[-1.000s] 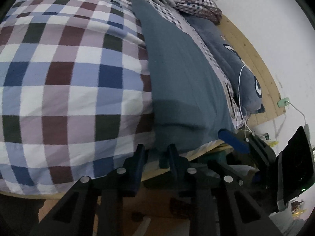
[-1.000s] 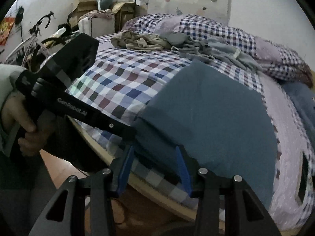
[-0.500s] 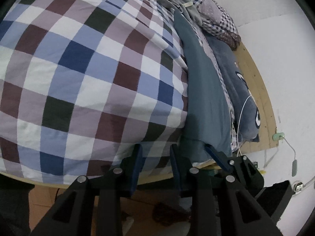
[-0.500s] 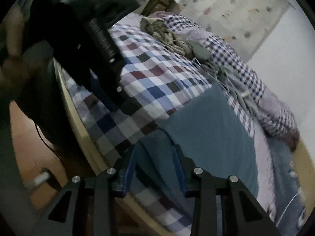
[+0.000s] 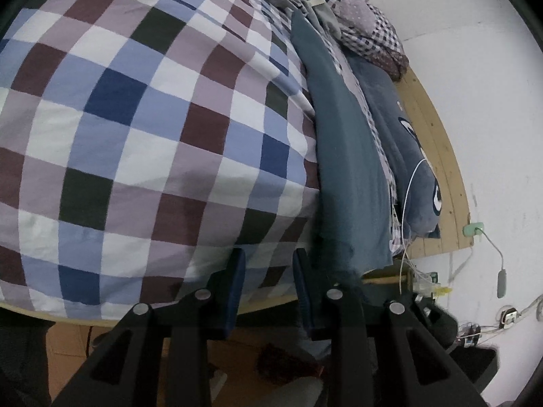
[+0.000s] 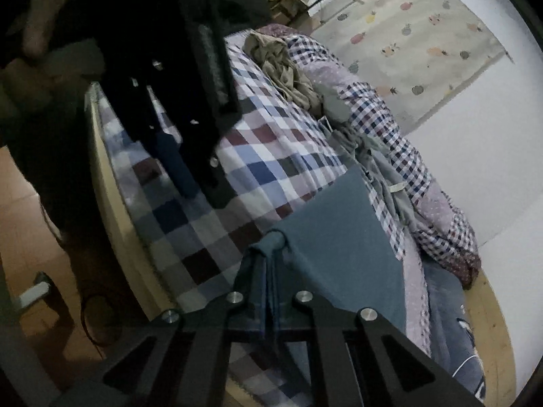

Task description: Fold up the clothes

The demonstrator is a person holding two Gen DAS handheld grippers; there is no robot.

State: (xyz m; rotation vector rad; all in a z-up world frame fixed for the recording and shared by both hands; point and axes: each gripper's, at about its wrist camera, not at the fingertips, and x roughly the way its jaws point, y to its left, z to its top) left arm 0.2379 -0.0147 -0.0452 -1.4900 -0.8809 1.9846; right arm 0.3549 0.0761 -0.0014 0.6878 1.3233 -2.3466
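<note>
We see the teal garment (image 6: 342,237) lying flat on the checked quilt (image 5: 142,129) near the bed's edge. Our right gripper (image 6: 271,271) has just closed, its jaws pinching the garment's near corner into a bunched fold. Our left gripper (image 5: 268,271) stands partly spread over the quilt's edge, just beside the garment, gripping nothing.

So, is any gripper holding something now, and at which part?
The right gripper is shut on the teal garment, pinching its near corner at the bed's edge. The left gripper holds nothing.
</note>
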